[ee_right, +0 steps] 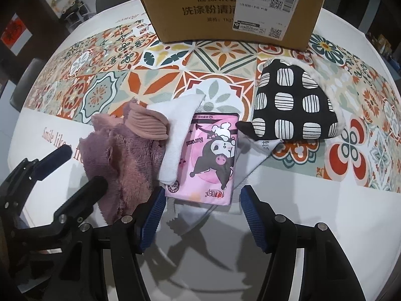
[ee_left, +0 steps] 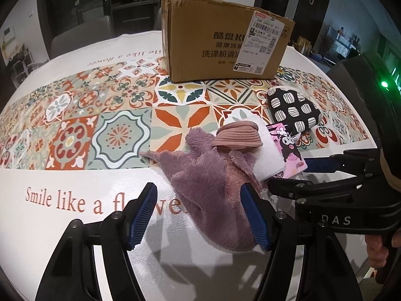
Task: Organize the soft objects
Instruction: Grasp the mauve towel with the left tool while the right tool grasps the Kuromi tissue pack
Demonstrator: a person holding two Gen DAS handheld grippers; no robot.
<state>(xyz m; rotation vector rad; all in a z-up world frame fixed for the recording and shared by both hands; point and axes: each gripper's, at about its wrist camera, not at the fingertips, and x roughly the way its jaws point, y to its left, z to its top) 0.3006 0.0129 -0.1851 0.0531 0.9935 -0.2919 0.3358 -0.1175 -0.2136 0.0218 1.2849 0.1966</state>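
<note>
Purple cloth (ee_left: pixel 213 183) lies between the parted left gripper (ee_left: pixel 200 218); right gripper (ee_right: pixel 200 215) parted before pink pack (ee_right: pixel 208 155).

We see a fluffy purple cloth (ee_left: pixel 213 175), a ribbed pink fabric (ee_left: pixel 238 135), a white terry towel (ee_left: pixel 265 155), a glossy pink pack (ee_right: pixel 213 155), a matt cardboard box (ee_left: pixel 213 47) and a smooth printed tabletop (ee_left: pixel 75 175).

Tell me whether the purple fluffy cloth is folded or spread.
Neither neatly: the purple fluffy cloth lies crumpled, bunched in uneven ridges, its edges ragged on the table.
</note>
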